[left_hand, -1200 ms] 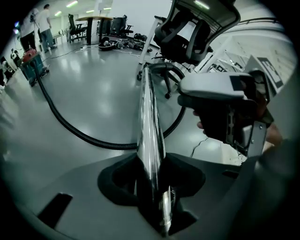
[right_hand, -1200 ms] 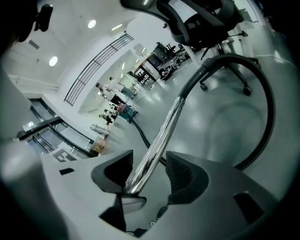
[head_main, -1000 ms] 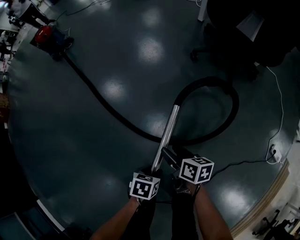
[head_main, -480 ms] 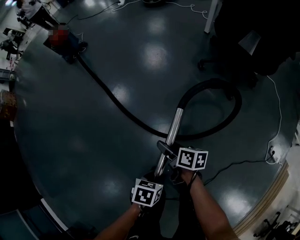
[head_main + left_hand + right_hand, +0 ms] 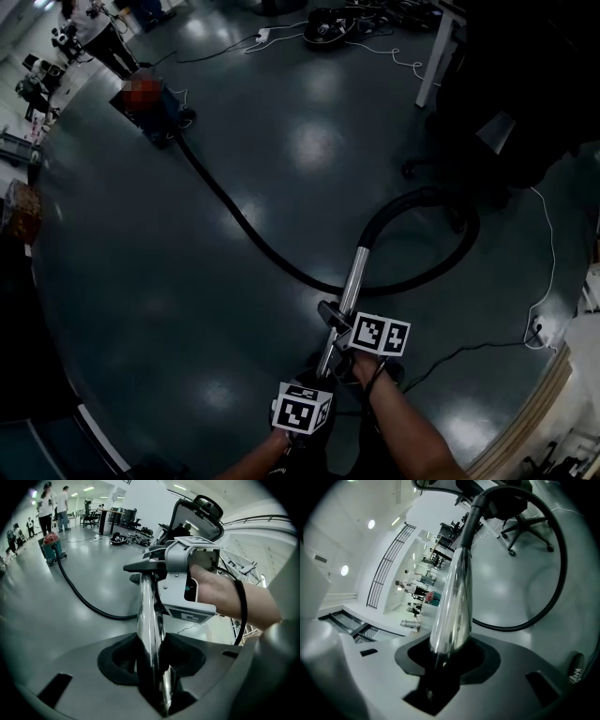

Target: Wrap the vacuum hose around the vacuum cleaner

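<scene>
The vacuum cleaner, blue-bodied with a blurred patch over it, stands far off at the upper left. Its black hose runs across the floor, loops right and joins a chrome wand. My left gripper is shut on the wand's near end, the tube pinched between its dark pads. My right gripper sits further up the same wand; its jaws have just been closing, with the tube between them and the pads against it. In the left gripper view the right gripper clasps the tube ahead.
An office chair stands by the hose loop under a dark desk. Thin cables cross the floor at right, more cables and a power strip at the top. People stand beyond the vacuum cleaner.
Both grippers have lifted the wand off the floor. The right gripper has slid further up the wand, away from the left one. The vacuum cleaner sits lower in the head view.
</scene>
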Motion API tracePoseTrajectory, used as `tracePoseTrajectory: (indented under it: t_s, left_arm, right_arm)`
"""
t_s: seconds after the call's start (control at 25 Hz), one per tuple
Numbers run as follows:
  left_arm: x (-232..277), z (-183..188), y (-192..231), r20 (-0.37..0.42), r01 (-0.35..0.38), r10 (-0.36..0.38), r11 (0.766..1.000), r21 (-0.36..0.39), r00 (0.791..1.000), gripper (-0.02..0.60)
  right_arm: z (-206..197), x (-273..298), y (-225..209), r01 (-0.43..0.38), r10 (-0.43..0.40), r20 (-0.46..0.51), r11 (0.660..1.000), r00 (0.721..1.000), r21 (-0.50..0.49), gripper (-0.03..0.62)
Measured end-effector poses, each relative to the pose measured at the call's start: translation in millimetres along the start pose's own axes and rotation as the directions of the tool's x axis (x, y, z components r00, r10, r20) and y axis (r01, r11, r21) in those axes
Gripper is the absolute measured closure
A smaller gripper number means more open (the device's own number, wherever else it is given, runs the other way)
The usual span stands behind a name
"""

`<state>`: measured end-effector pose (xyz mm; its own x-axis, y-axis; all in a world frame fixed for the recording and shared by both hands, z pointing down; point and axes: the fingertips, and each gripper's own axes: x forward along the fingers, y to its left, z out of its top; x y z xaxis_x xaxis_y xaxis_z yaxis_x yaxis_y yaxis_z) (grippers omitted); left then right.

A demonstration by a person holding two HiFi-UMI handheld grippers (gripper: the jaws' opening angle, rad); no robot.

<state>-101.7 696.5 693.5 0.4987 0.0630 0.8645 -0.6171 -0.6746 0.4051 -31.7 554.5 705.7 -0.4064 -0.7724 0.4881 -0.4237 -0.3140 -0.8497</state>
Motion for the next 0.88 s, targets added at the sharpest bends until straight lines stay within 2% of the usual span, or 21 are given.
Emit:
tracePoseTrajectory:
  t_s: [0.2,0.44,0.6,0.76,0.88]
  left_arm:
    - [-20.0,11.2,-6.5,0.048,0.013,-0.013,1.000,-0.006,0.999,0.411]
    - [-35.3,33.9,-29.0,0.151,0.107,-0.105,0.994,-0.001,0.983,0.410]
    - [-49.1,55.1,-44.0,0.208,0.086,-0.102,0.993,0.085,0.973,0.410]
    - [-69.8,77.6,-38.2,0.231,0.088,-0.119,0.986,0.139,0.966,0.410]
    - [-90.5,94.3,-37.2,0.243,0.091,-0.138,0.976,0.198,0.960,0.409]
  right_arm:
    - [10.0,-9.0,26.5,-0.004,0.004,0.036,1.000,0.999,0.018,0.473]
    - [31.1,-26.9,58.9,-0.016,0.019,0.037,0.997,0.999,-0.072,0.477]
    - [49.2,-47.0,91.5,-0.043,0.042,-0.007,0.986,0.999,-0.162,0.484]
    - [60.4,-64.5,128.6,-0.064,0.047,-0.063,0.951,0.997,-0.302,0.491]
    - [70.4,-74.4,153.8,-0.069,0.053,-0.055,0.937,0.997,-0.342,0.493]
